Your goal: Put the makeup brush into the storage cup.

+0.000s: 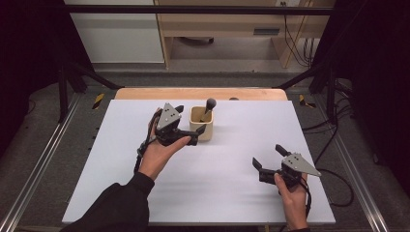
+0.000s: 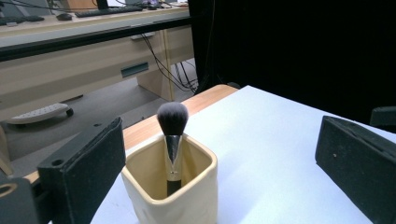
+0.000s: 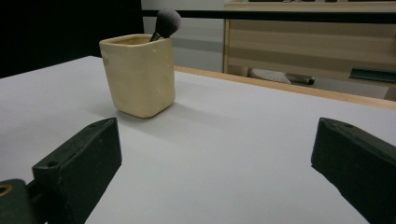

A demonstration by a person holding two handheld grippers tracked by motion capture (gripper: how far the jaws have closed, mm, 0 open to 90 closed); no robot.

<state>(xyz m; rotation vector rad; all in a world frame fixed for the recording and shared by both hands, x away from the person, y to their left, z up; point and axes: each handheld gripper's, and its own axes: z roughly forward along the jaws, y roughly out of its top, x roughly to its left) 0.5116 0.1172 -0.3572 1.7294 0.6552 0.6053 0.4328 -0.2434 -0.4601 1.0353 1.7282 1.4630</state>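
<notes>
Item 1, cream cup [image 1: 201,123]: square, ceramic-looking, upright on the white table [image 1: 227,193], toward its far edge and a little left of middle. This is my landmark for all that follows.

Item 2, makeup brush [image 1: 209,108]: stands bristles-up inside the cup, handle leaning against the far wall as my left gripper view shows it [image 2: 172,140]. Nothing grips it.

Item 3, my left gripper [image 1: 186,124]: just left of the cup, jaws spread wide and pointed at it; the cup sits between and slightly beyond them, apart from both pads. Nothing held.

Item 4, my right gripper [image 1: 270,155]: well to the right of the cup and nearer to me, jaws likewise parted and empty, low over bare table, the cup [image 3: 138,74] seen at a distance.

Progress, by my judgement: the approach on the cup is nearly complete; closing, lifting or drawing out the brush all remain to be done.

Room: the table lies bare on every side of the cup. Its far edge, with a strip of wooden board [image 1: 200,93] beyond, is the closest limit; the near and right sides give the widest space.
</notes>
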